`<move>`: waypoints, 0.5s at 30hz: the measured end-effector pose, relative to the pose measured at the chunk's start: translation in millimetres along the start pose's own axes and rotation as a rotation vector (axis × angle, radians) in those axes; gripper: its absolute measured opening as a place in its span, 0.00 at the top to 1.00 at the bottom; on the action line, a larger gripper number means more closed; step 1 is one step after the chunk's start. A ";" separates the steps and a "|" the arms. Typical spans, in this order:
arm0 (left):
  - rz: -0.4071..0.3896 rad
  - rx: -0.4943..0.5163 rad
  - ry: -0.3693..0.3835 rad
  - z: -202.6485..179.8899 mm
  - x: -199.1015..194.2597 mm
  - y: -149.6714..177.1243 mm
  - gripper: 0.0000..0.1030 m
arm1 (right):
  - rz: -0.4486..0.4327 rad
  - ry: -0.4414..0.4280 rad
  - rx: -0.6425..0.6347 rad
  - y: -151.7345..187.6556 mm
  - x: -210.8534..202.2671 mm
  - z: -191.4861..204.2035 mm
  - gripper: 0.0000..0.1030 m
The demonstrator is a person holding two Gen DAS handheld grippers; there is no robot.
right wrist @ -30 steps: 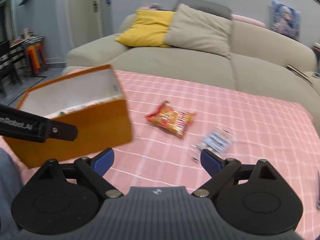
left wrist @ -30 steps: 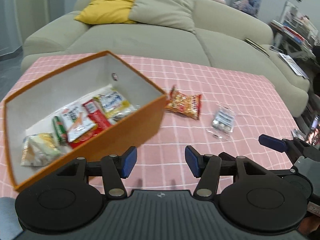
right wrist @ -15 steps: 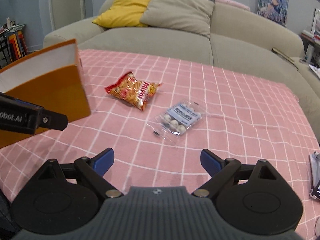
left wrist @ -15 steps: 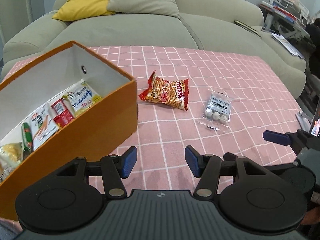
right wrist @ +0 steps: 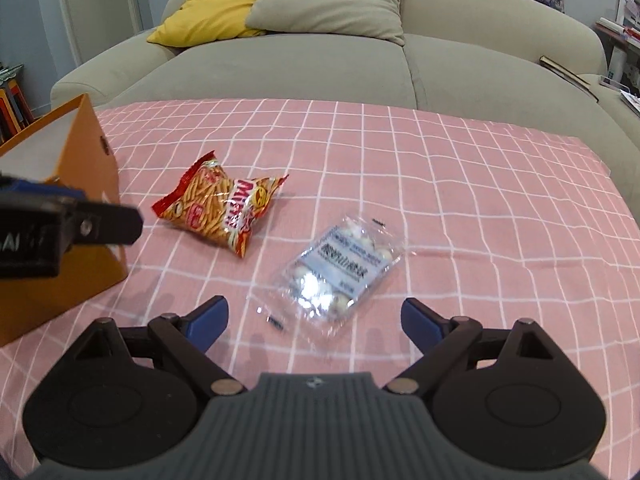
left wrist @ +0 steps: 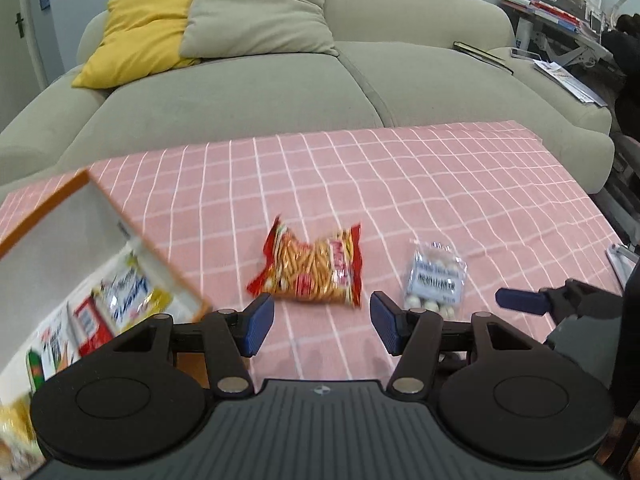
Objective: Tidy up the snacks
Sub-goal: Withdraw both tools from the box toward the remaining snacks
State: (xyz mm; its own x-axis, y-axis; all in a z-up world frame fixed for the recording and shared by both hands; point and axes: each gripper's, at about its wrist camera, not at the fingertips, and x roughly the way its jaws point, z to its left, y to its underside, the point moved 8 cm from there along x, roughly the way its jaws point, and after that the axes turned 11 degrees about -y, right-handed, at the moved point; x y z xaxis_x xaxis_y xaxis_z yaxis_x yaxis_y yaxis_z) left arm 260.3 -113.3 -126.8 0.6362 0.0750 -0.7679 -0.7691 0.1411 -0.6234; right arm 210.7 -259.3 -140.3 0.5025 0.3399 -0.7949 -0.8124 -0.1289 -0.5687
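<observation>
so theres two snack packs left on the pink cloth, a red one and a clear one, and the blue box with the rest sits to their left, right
Almost. The box is orange, not blue; both wrist views show that. The rest holds: the red snack pack and the clear pack lie on the pink cloth, with the box to their left, other snacks inside.

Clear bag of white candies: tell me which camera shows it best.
The right wrist view: the clear bag lies whole and near, just ahead of the open right gripper. In the left wrist view the bag is smaller and off to the right.

home living room; sofa (right wrist: pixel 320 60), cushions (right wrist: pixel 216 8)
</observation>
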 end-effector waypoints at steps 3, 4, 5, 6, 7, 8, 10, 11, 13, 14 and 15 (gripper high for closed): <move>0.024 0.028 -0.020 -5.3 15.3 -10.9 0.26 | 0.021 -0.001 0.032 -6.7 11.2 -6.3 0.09; 0.047 0.037 -0.029 -6.8 22.5 -12.7 0.26 | 0.029 0.001 0.049 -8.9 15.3 -9.1 0.08; 0.070 0.046 -0.036 -7.9 30.2 -13.8 0.25 | 0.036 0.001 0.068 -11.3 18.8 -11.6 0.08; 0.093 0.053 -0.049 -8.4 38.4 -15.0 0.25 | 0.045 -0.002 0.094 -13.8 23.2 -14.8 0.08; 0.112 0.056 -0.062 -7.4 45.9 -16.2 0.25 | 0.054 -0.001 0.118 -16.1 27.1 -17.6 0.08; 0.129 0.055 -0.074 -6.2 53.4 -17.9 0.22 | 0.065 0.003 0.143 -18.1 31.2 -20.7 0.08; 0.133 0.066 -0.113 -5.4 63.4 -22.7 0.19 | 0.079 0.006 0.188 -22.0 38.5 -25.6 0.08; 0.142 0.069 -0.118 -5.0 68.2 -24.8 0.19 | 0.085 0.005 0.200 -24.0 41.5 -27.0 0.08; 0.181 0.065 -0.111 -4.7 79.8 -26.4 0.18 | 0.103 0.006 0.208 -24.5 48.1 -26.9 0.08; 0.204 0.057 -0.111 -3.5 86.4 -26.8 0.18 | 0.111 0.005 0.206 -24.9 51.2 -25.9 0.08; 0.219 0.047 -0.118 -1.3 92.5 -27.9 0.18 | 0.118 0.006 0.200 -25.6 53.7 -24.8 0.08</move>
State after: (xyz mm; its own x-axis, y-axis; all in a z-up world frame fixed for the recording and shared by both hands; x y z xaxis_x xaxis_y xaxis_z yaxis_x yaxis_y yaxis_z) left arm 340.5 -111.6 -180.6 0.4595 0.2237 -0.8595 -0.8875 0.1543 -0.4343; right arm 265.8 -260.8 -173.7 0.4019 0.3279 -0.8550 -0.9078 0.0201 -0.4190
